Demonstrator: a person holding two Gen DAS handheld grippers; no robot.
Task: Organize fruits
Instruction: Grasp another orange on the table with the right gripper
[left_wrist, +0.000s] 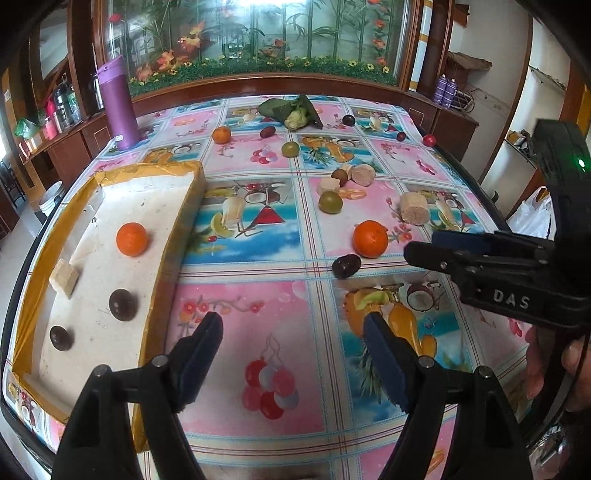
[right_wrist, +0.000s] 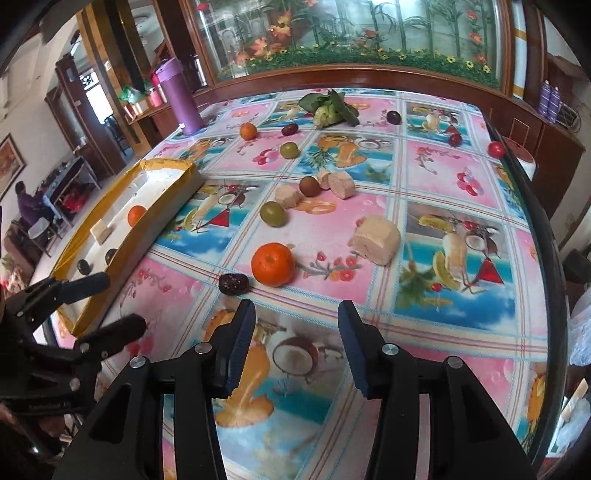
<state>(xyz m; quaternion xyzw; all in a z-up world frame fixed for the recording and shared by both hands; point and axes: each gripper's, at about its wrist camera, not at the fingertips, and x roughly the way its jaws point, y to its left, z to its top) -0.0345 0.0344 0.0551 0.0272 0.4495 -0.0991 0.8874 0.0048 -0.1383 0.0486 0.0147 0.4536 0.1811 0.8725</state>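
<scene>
A shallow yellow-edged tray (left_wrist: 177, 236) on the left holds an orange (left_wrist: 132, 239), a pale block (left_wrist: 64, 277) and two dark fruits (left_wrist: 123, 304). On the patterned tablecloth an orange (right_wrist: 273, 264) and a dark wrinkled fruit (right_wrist: 233, 283) lie just ahead of my right gripper (right_wrist: 295, 314), which is open and empty. The same orange (left_wrist: 370, 239) and dark fruit (left_wrist: 346, 266) show in the left wrist view. My left gripper (left_wrist: 293, 325) is open and empty above the cloth, right of the tray. The right gripper (left_wrist: 424, 245) enters that view from the right.
Farther back lie green fruits (right_wrist: 273, 213), a brown one (right_wrist: 309, 185), pale cake-like chunks (right_wrist: 376, 238), a small orange (right_wrist: 248, 131), dark plums (right_wrist: 393, 117), a red fruit (right_wrist: 496, 149) at the right edge and leafy greens (right_wrist: 327, 107). A purple flask (left_wrist: 119, 103) stands back left.
</scene>
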